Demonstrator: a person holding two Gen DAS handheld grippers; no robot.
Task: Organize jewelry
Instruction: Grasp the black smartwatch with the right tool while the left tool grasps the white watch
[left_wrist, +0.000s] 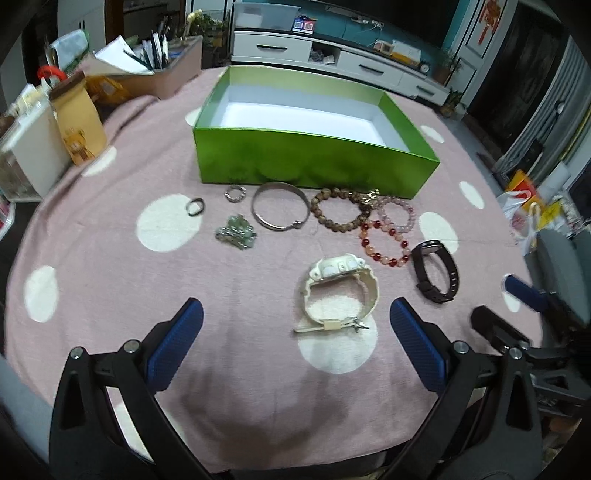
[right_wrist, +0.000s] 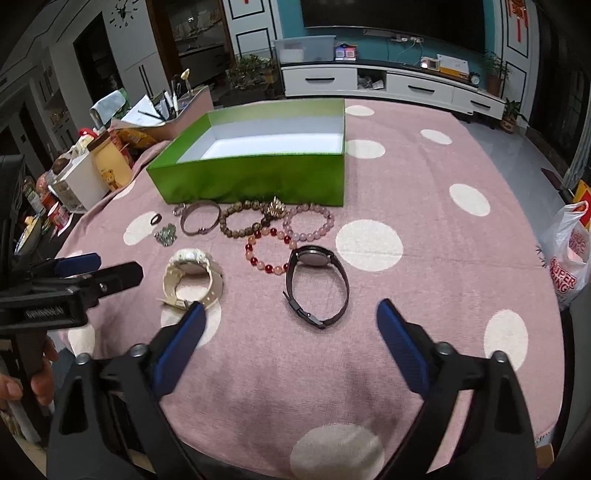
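Left tool: the left tool (left_wrist: 295, 321) hangs low over the pink white-dotted cloth on the bench (left_wrist: 110, 280), blue pads spread wide, holding nothing.
Right tool: the right tool (right_wrist: 290, 325) is likewise spread wide and empty, just short of the black strap watch (right_wrist: 317, 284).
Box: the shallow green cardboard box with white lining (left_wrist: 314, 162) sits open at the far side of the bench.
Jewelry row: a small dark ring (left_wrist: 195, 206), a silver metal bangle (left_wrist: 280, 206), a brown wooden bead bracelet (left_wrist: 340, 208) and a pale lilac bead bracelet (left_wrist: 397, 214) lie just before the box.
Nearer pieces: a red-and-pink bead bracelet (left_wrist: 386, 243) and a cream plastic watch (left_wrist: 341, 291) lie closest to the left tool.
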